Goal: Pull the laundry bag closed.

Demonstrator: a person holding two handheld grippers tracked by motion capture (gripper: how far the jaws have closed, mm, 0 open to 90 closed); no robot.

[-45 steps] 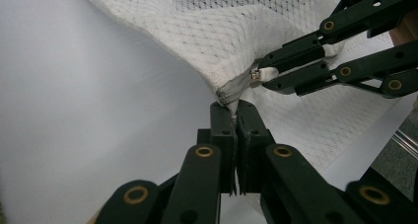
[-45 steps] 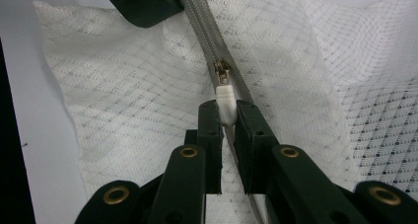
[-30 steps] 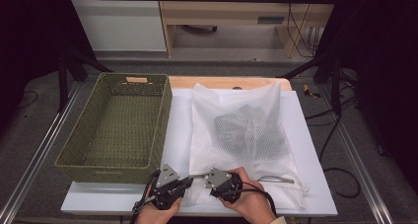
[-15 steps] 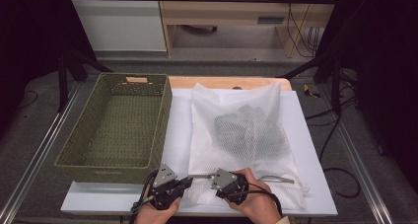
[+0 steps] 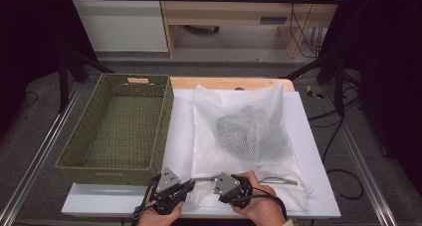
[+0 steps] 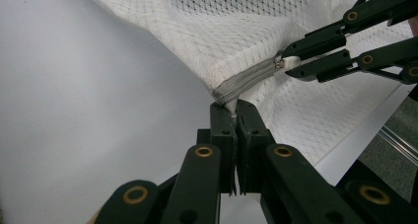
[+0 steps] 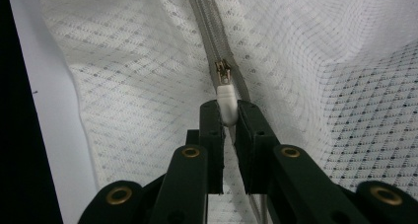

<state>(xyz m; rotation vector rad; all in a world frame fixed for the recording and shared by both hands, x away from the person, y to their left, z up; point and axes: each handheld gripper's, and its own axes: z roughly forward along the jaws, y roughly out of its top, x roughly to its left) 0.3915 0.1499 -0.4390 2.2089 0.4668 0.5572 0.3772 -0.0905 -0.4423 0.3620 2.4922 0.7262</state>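
A white mesh laundry bag (image 5: 234,151) lies on the white table top (image 5: 179,126) with a dark garment (image 5: 254,131) inside it. The bag's grey zipper (image 5: 201,177) runs along its near edge. My left gripper (image 5: 191,181) (image 6: 235,111) is shut on the bag's corner at the zipper's end. A short way to its right, my right gripper (image 5: 214,178) (image 7: 227,108) is shut on the white zipper pull (image 7: 226,101), just below the metal slider (image 7: 223,71). In the left gripper view the right gripper (image 6: 291,62) holds that pull (image 6: 290,62).
A green woven basket (image 5: 107,167) stands at the left of the table, beside the bag. The table's front edge (image 5: 199,213) runs just under both hands. Dark metal frame rails (image 5: 40,151) flank the table, and cables (image 5: 343,173) lie on the floor at the right.
My right gripper has edged a little to the right along the zipper, widening the gap to the left gripper. The left gripper has stayed put.
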